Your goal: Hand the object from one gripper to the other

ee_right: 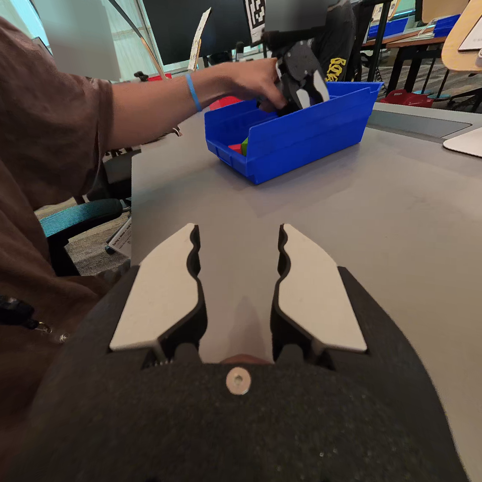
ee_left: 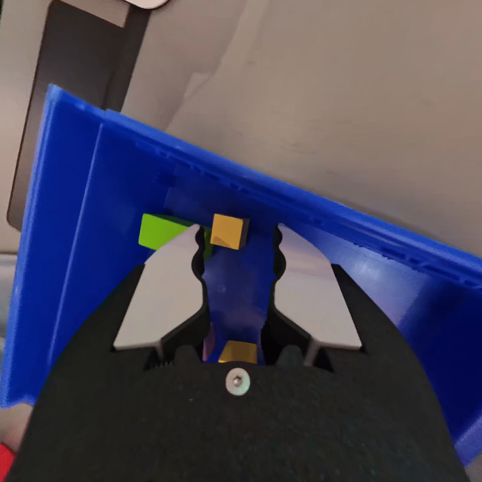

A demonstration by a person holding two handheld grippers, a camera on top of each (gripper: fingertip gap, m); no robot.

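Left gripper (ee_left: pixel 237 229): jaws apart inside blue bin (ee_left: pixel 339 208), yellow cube (ee_left: pixel 226 230) mid-frame between tips, green block (ee_left: pixel 160 230) beside; right gripper (ee_right: pixel 238 229): jaws apart over grey table (ee_right: pixel 339 221)

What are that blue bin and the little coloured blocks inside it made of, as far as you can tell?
The blue bin looks like moulded plastic: one even colour, thin ribbed walls, a soft sheen. The yellow block and green block have flat faces, sharp edges and a smooth opaque coat, so painted wood or solid plastic; the blur leaves that open. The table seems a matte grey laminate.
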